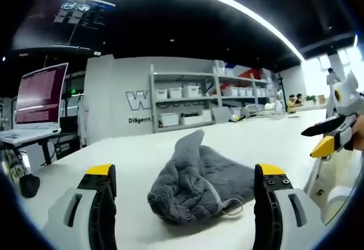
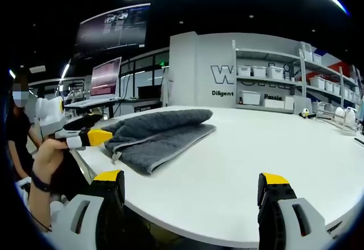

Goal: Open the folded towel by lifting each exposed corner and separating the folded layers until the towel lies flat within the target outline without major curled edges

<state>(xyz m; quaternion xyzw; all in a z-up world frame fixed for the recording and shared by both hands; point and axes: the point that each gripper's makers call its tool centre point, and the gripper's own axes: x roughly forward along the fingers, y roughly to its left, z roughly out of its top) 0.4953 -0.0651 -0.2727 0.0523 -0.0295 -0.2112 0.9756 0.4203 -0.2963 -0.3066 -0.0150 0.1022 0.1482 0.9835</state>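
A grey towel [image 1: 196, 182] lies folded and bunched on the white table [image 1: 142, 159], one corner standing up at its far side and a small loop tag [image 1: 230, 207] near me. My left gripper [image 1: 185, 173] is open, its yellow-tipped jaws wide apart just short of the towel. In the right gripper view the towel [image 2: 159, 133] shows as flat folded layers, and the left gripper [image 2: 91, 136] sits at its left edge, held by a hand [image 2: 51, 153]. My right gripper [image 2: 192, 179] is open over bare table, well clear of the towel; it also shows as the right gripper [image 1: 327, 139].
The table's near edge [image 2: 187, 227] curves below my right jaws. A person [image 2: 20, 136] is at the left. Shelves with white bins [image 1: 182, 105] line the back wall. Monitors [image 1: 40, 94] stand on a desk at the left.
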